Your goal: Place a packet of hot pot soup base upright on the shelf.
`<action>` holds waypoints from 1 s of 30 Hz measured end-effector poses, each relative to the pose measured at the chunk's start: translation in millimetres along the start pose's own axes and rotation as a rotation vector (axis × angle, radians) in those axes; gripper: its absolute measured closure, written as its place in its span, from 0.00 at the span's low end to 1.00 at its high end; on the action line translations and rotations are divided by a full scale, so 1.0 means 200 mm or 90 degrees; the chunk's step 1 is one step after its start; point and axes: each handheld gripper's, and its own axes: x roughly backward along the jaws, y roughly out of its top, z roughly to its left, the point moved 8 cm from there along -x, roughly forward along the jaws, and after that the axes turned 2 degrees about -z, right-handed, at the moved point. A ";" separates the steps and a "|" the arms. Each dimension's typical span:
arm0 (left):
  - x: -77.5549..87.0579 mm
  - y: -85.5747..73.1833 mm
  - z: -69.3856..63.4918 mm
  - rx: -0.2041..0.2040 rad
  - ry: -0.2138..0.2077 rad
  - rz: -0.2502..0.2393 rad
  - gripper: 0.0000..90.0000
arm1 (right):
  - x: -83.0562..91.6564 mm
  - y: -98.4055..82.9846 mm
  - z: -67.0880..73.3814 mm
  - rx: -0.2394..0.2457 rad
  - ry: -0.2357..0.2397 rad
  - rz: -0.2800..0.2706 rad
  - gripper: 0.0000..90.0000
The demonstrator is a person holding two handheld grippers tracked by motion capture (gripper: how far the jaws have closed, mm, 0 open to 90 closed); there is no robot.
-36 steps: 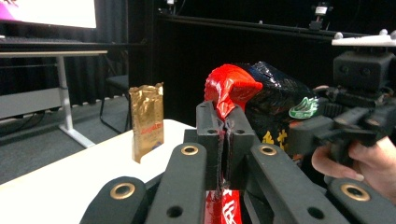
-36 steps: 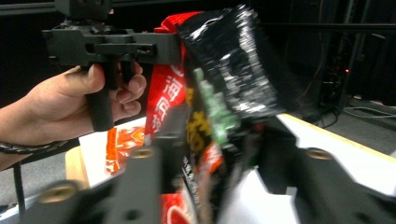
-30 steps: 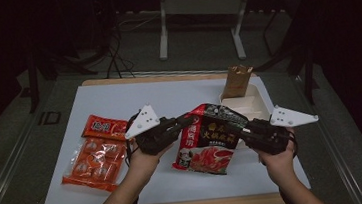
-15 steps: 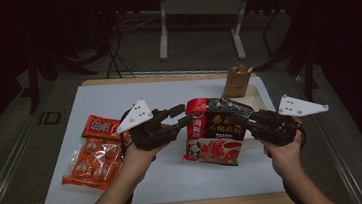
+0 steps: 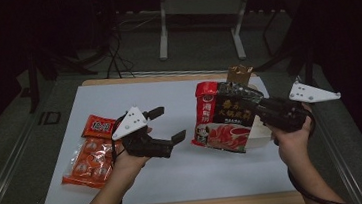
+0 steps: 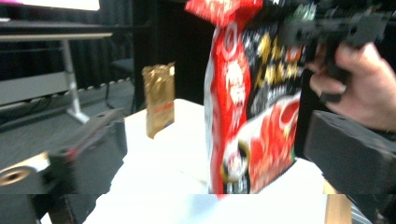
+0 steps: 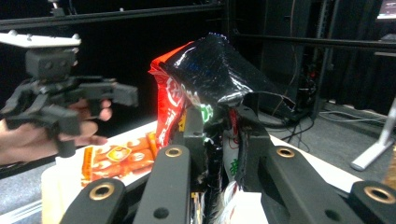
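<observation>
A red and black hotpot-seasoning bag (image 5: 221,120) hangs upright over the white mat (image 5: 176,183), its lower edge near the surface. My right gripper (image 5: 250,107) is shut on the bag's right edge; in the right gripper view the jaws pinch the crumpled black foil (image 7: 219,74). My left gripper (image 5: 168,124) stands left of the bag. Its jaws have just been opening and now stand wide apart, with nothing pressed between them. In the left gripper view the bag (image 6: 252,116) stands a little ahead of the spread jaws.
An orange snack pack (image 5: 87,161) and a small red packet (image 5: 98,125) lie at the mat's left. A brown-gold pouch (image 5: 239,74) stands at the far right edge, behind the bag. A metal stand (image 5: 198,10) is on the floor beyond the table.
The left gripper let go of the bag, opened wide and drew back to the left. The right gripper raised the bag upright and carried it rightward.
</observation>
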 end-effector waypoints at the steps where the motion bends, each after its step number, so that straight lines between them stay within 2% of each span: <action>1: 0.01 -0.02 0.01 0.006 0.001 0.007 0.03 | 0.00 0.01 -0.04 -0.001 -0.007 0.002 0.86; 6: 0.06 -0.09 0.05 0.022 0.024 0.027 0.03 | 0.00 0.03 -0.10 0.007 -0.025 0.008 0.86; 9: 0.08 -0.15 0.08 0.010 0.048 0.048 0.03 | 0.00 0.03 -0.17 0.004 -0.041 0.013 0.86; 11: 0.09 -0.17 0.09 0.012 0.050 0.044 0.03 | 0.00 0.03 -0.19 0.005 -0.045 0.016 0.86; 12: 0.11 -0.21 0.10 0.004 0.059 0.058 0.03 | 0.00 0.03 -0.20 0.004 -0.049 0.015 0.86; 13: 0.11 -0.23 0.10 0.003 0.062 0.059 0.03 | 0.01 0.03 -0.23 0.008 -0.060 0.018 0.86; 22: 0.19 -0.39 0.11 0.017 0.061 0.082 0.03 | 0.02 0.07 -0.37 0.017 -0.101 0.011 0.86; 23: 0.19 -0.39 0.11 0.017 0.061 0.082 0.03 | 0.02 0.07 -0.37 0.017 -0.101 0.011 0.86; 25: 0.21 -0.45 0.11 0.014 0.065 0.096 0.03 | 0.03 0.08 -0.41 0.018 -0.116 0.015 0.86; 30: 0.26 -0.53 0.10 0.028 0.070 0.099 0.03 | 0.04 0.08 -0.50 0.021 -0.153 0.017 0.86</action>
